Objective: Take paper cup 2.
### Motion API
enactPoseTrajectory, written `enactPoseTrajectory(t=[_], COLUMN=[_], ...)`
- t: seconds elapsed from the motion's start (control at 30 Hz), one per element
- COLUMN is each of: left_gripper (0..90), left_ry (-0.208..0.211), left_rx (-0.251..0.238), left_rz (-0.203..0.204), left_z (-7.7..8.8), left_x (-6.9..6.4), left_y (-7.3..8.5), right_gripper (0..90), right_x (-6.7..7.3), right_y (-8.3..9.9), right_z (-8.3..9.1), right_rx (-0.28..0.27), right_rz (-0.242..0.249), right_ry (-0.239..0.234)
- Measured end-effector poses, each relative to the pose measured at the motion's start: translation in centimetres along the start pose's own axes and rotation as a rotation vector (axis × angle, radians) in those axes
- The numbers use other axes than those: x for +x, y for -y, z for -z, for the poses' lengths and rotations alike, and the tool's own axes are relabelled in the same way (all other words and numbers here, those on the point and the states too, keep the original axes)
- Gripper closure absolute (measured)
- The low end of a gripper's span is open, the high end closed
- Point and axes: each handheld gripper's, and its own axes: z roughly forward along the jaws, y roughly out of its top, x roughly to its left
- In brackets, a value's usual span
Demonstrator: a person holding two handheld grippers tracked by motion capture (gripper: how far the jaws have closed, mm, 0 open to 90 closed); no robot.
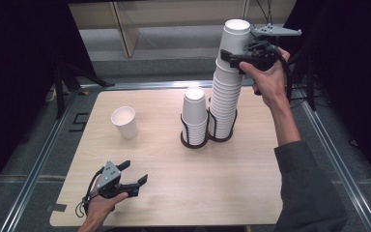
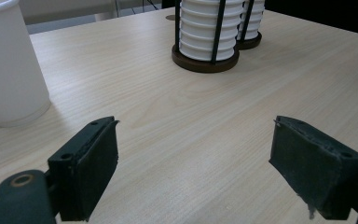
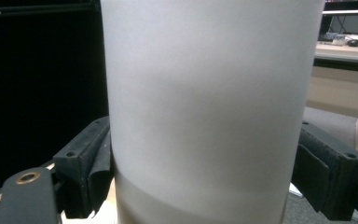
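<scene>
**Top cup in my right jaws**

My right gripper (image 1: 233, 57) is clamped on the top white paper cup (image 1: 236, 32) of the tall stack (image 1: 225, 96) in its black wire holder (image 1: 221, 136). My left gripper (image 1: 133, 172) hangs spread and empty above the pale wooden table (image 1: 183, 193), near a lone white paper cup (image 1: 124, 122).

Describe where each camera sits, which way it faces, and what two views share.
High view: above the person's side, looking down on the table; both forearms show.
Left gripper view: on the left hand-held gripper, low, facing lone cup and short stack; open jaws show.
Right gripper view: on the right hand-held gripper, facing the top cup its jaws clasp.
Shared: high and left gripper views show the lone cup.
</scene>
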Motion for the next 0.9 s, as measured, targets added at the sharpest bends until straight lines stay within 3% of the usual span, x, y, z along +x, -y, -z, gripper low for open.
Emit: enactPoseTrajectory(t=[0.23, 0.27, 0.3, 0.63, 0.9], left_gripper=[14.5, 14.5, 14.5, 14.5, 14.5], left_ry=[-0.002, -0.002, -0.001, 0.004, 0.006], left_rx=[0.008, 0.008, 0.008, -0.003, -0.003], left_rz=[-0.001, -0.002, -0.001, -0.002, -0.004], left_z=[0.1, 0.1, 0.0, 0.0, 0.0], left_x=[0.0, 0.0, 0.0, 0.0, 0.0], left_y=[0.0, 0.0, 0.0, 0.0, 0.0], right_gripper=[16.7, 16.7, 16.7, 16.9, 17.0], right_x=[0.2, 0.3, 0.2, 0.1, -0.2], right_y=[-1.7, -1.9, -2.1, -5.3, -5.1], right_z=[0.8, 0.9, 1.0, 4.3, 7.6], right_rx=[-0.049, -0.053, -0.067, -0.151, -0.158], right_rz=[0.002, -0.016, 0.0, 0.002, 0.011], right_ry=[0.0, -0.005, -0.003, 0.015, 0.031])
